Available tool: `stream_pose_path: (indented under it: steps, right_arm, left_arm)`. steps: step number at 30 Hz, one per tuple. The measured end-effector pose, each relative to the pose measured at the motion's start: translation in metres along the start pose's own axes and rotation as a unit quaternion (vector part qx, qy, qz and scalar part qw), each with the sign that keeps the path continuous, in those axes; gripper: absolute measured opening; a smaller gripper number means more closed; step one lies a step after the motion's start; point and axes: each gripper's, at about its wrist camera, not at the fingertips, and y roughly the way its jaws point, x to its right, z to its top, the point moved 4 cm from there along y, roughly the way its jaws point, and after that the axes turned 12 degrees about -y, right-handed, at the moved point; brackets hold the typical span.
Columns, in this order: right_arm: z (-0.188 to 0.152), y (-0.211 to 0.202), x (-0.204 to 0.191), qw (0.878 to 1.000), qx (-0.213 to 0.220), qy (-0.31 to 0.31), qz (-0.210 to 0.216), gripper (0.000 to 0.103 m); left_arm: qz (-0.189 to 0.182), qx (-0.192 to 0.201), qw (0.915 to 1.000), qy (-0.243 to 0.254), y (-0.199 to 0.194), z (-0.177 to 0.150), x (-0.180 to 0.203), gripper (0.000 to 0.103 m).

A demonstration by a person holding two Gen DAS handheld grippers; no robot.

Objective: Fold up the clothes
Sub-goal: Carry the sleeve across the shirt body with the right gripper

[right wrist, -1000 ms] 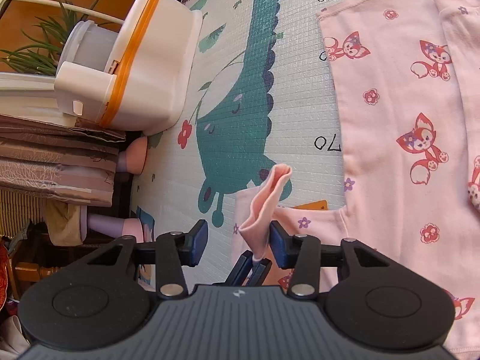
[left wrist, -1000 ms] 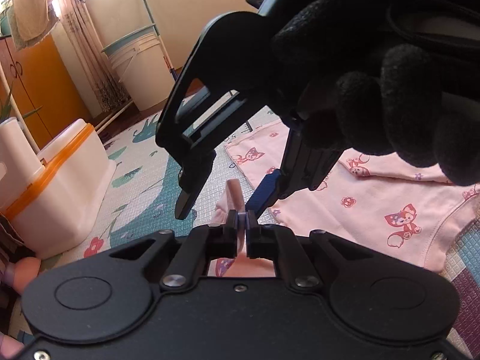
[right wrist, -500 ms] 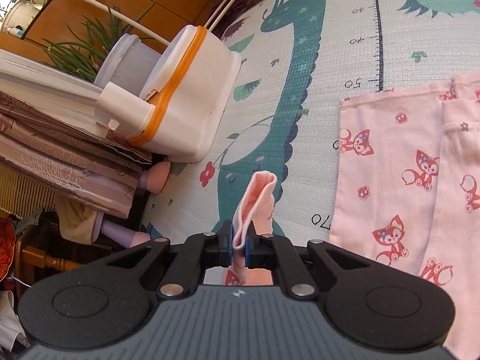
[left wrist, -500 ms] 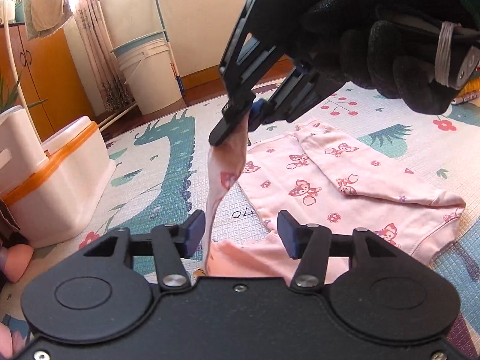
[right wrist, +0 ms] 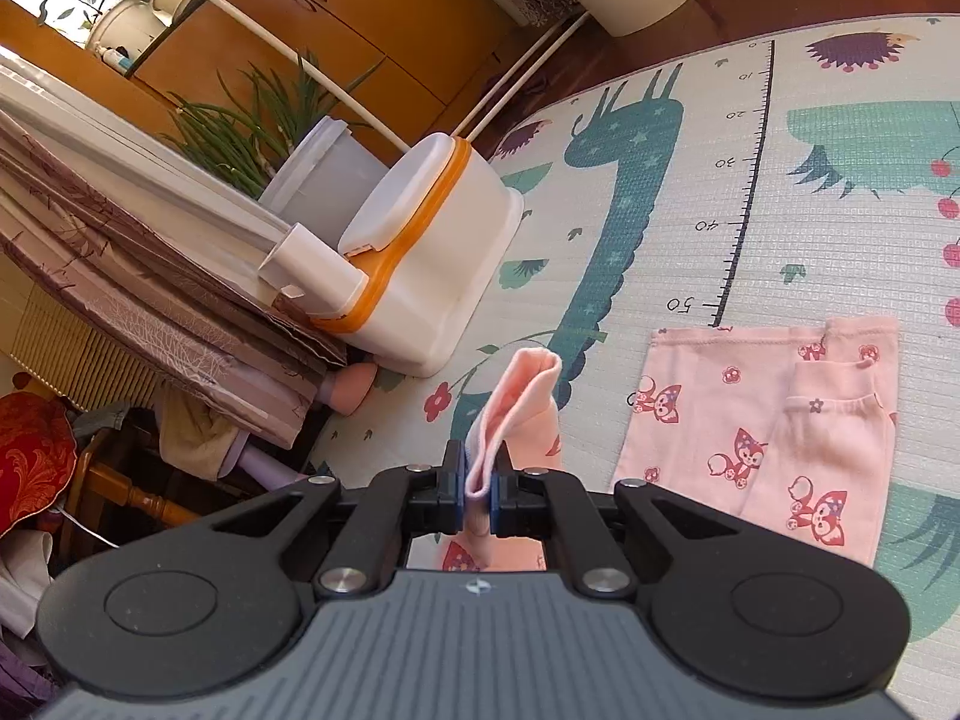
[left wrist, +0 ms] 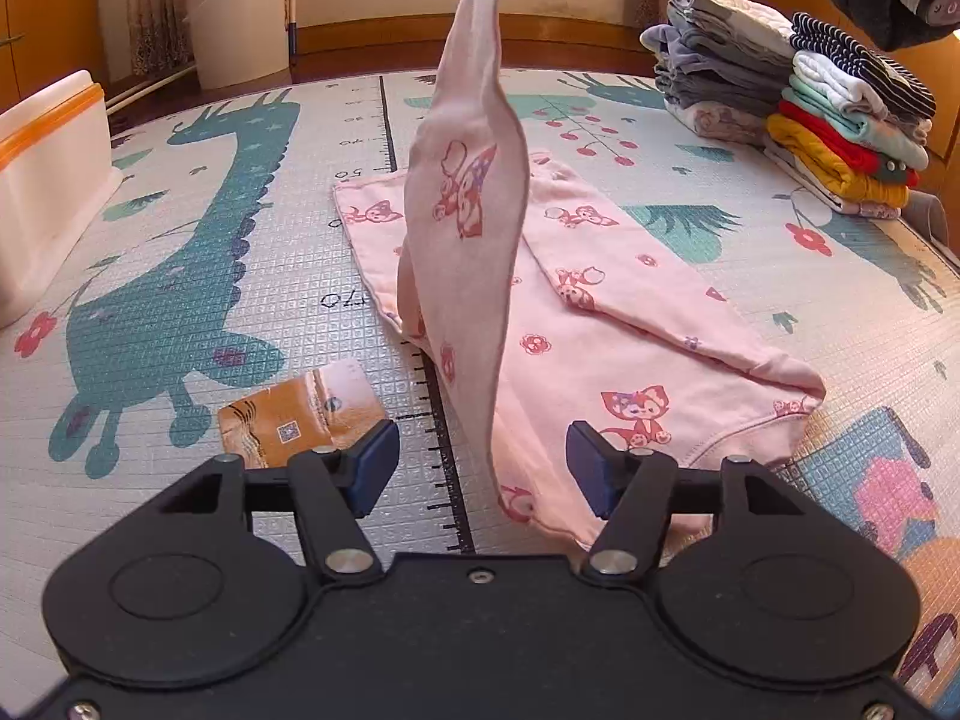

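Partway: the pink fox-print garment (left wrist: 600,324) lies on the play mat (left wrist: 180,252) w/ 1 part already folded in; right tool (right wrist: 478,483) pinches its lifted end at 12 o'clock, left tool (left wrist: 483,468) spread, empty. Folded clothes stack (left wrist: 798,114) sits at 2 o'clock; several folds left.

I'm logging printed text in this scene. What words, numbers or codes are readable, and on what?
"10", "20", "30", "40", "50": beside the ruler line printed on the play mat, clearest in the right wrist view.
"70": same ruler, left wrist view, near the pink garment.
Orange packet on the mat: a QR code and small print, too small to read.
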Motion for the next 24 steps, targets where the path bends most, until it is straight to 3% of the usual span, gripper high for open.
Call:
stream_pose_path:
  steps: [3, 12, 17, 21, 24]
  right_arm:
    - [-0.009, -0.018, 0.013, 1.000, -0.008, -0.007, -0.014, 0.009]
    - [-0.049, -0.067, 0.065, 0.998, -0.010, 0.024, -0.065, 0.009]
    - [-0.065, -0.073, 0.080, 0.996, -0.023, 0.033, -0.076, 0.010]
    - [-0.062, -0.078, 0.079, 0.997, -0.013, 0.042, -0.061, 0.010]
    - [-0.060, -0.078, 0.077, 0.997, -0.016, 0.042, -0.059, 0.010]
  left_arm:
    - [-0.001, -0.002, 0.9995, 0.030, 0.000, -0.006, 0.009, 0.035]
    - [-0.017, -0.007, 0.9878, 0.154, 0.003, -0.028, 0.050, 0.010]
    - [-0.013, -0.011, 0.9833, 0.181, 0.008, -0.033, 0.057, 0.008]
    - [-0.006, 0.000, 0.9838, 0.179, 0.006, -0.029, 0.055, 0.009]
    - [0.005, 0.002, 0.9815, 0.192, 0.008, -0.031, 0.055, 0.029]
